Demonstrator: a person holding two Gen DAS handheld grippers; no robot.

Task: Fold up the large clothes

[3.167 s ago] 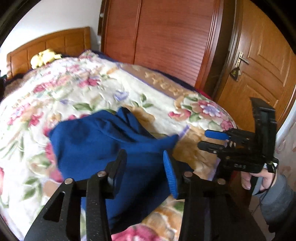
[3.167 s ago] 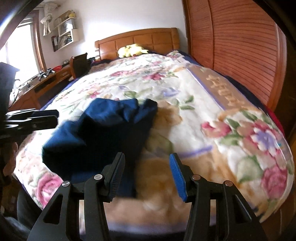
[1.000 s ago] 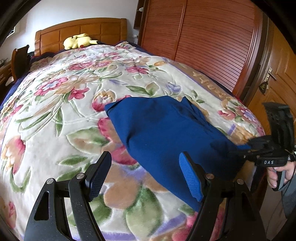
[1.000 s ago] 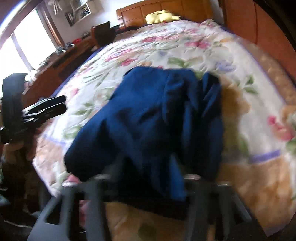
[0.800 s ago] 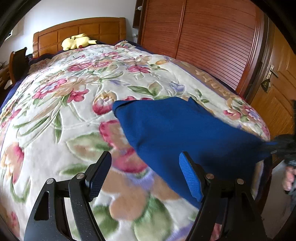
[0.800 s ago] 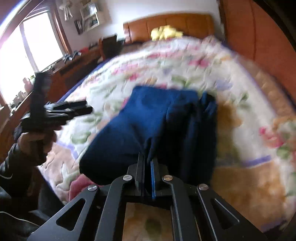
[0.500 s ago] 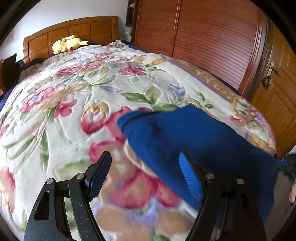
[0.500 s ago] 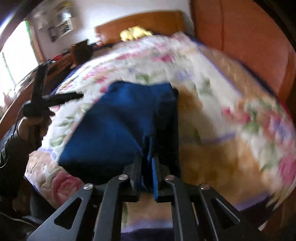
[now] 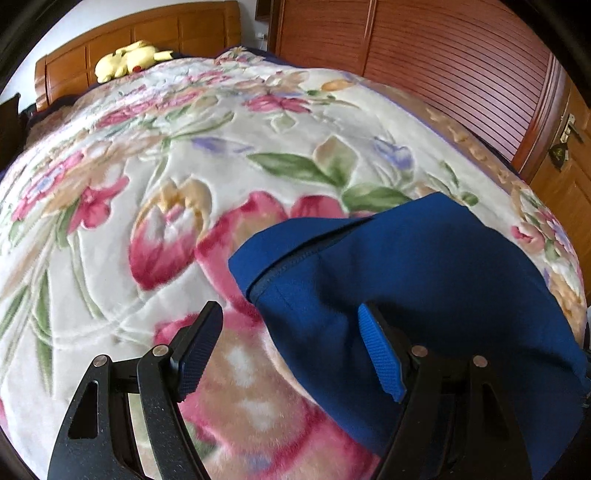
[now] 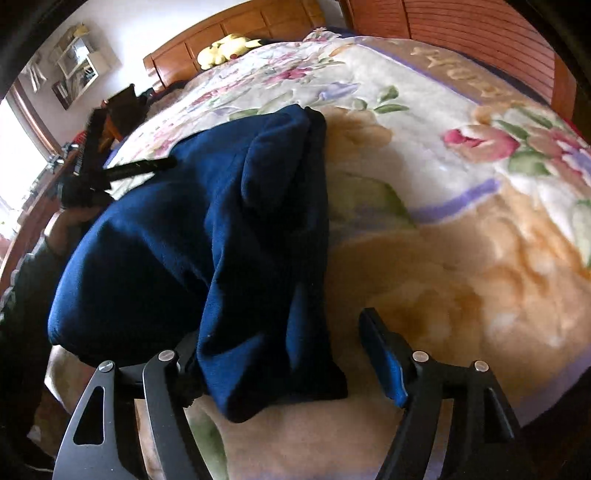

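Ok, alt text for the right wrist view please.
A folded blue garment lies on a floral blanket, its near end between the opening fingers of the right gripper. The left gripper hovers beyond it.

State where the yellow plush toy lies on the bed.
In both wrist views, the yellow plush toy lies at the far end of the bed, against the wooden headboard, beyond the floral blanket.

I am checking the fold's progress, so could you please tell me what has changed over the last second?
The right tool, which was shut on the blue garment, is opening its jaws and the cloth now lies loose between them. The left tool has moved closer to the garment's corner. It is open as before; the floral blanket is unchanged.
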